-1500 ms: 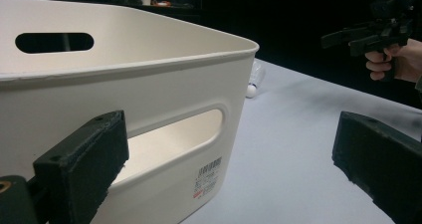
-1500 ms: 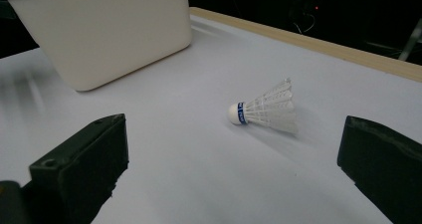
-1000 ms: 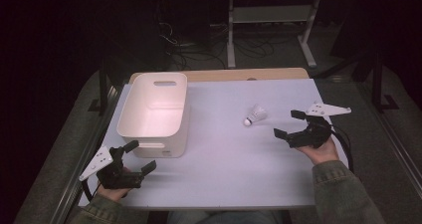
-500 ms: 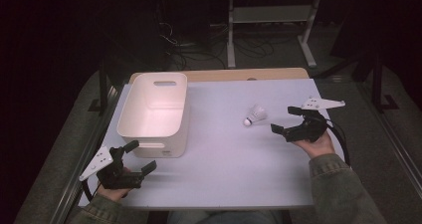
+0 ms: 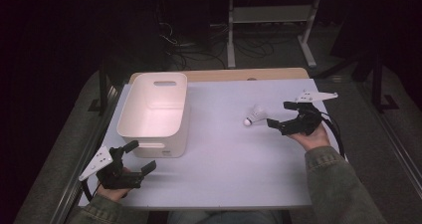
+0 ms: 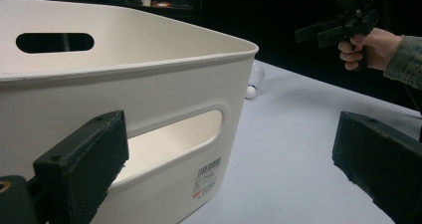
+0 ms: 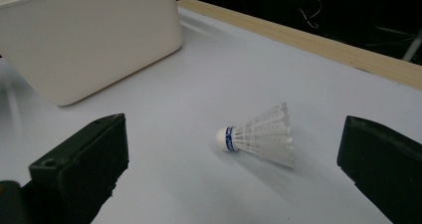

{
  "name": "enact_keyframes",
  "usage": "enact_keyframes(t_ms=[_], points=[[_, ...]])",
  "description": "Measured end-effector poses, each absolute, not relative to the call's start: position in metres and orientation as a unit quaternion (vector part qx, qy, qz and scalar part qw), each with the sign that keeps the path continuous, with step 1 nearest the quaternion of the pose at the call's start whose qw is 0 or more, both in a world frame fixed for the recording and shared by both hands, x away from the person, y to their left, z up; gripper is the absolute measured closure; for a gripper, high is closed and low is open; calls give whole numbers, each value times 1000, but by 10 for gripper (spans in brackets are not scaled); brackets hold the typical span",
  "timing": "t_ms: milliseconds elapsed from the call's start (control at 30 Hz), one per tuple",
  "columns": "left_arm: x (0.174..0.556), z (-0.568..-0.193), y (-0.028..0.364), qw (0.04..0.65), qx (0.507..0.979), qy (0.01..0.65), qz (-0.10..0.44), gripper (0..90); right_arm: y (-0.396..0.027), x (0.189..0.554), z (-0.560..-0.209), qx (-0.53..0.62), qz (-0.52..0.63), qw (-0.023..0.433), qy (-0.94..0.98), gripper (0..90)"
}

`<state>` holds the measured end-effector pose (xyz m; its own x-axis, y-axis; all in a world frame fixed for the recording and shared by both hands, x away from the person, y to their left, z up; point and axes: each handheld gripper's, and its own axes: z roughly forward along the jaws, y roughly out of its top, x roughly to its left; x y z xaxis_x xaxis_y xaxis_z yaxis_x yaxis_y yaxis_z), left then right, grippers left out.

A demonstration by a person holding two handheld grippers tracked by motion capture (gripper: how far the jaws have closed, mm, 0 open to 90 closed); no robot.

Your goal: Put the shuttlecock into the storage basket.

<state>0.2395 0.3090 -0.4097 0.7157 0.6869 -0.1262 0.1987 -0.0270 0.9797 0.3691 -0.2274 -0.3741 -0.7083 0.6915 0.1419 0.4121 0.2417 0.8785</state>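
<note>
My right gripper [image 5: 281, 114] hovers low over the right side of the white counter [image 5: 224, 149], its fingers [image 7: 79, 164] spread wide apart and holding nothing. Just beyond them lies a white shuttlecock [image 7: 259, 134] on its side on the counter, its cork tip with a blue band pointing toward the bin, its feather skirt pointing away. From above, the shuttlecock [image 5: 254, 115] sits just beside the right gripper's fingertips, not touching them.

My left gripper [image 5: 137, 157] rests at the near left corner of the counter, its fingers [image 6: 82, 157] also wide open and empty. Right in front of it stands a white plastic bin [image 5: 154, 112] (slot handles in its end walls, a barcode label low on the near wall), upright, with nothing visible inside.
</note>
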Motion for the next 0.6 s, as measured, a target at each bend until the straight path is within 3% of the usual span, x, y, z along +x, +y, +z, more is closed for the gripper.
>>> enact_keyframes(t_ms=[600], points=[[240, -410, 309, 620, 688, 321, 197, 8, -214, 387, -380, 345, 488, 132, 791, 0]])
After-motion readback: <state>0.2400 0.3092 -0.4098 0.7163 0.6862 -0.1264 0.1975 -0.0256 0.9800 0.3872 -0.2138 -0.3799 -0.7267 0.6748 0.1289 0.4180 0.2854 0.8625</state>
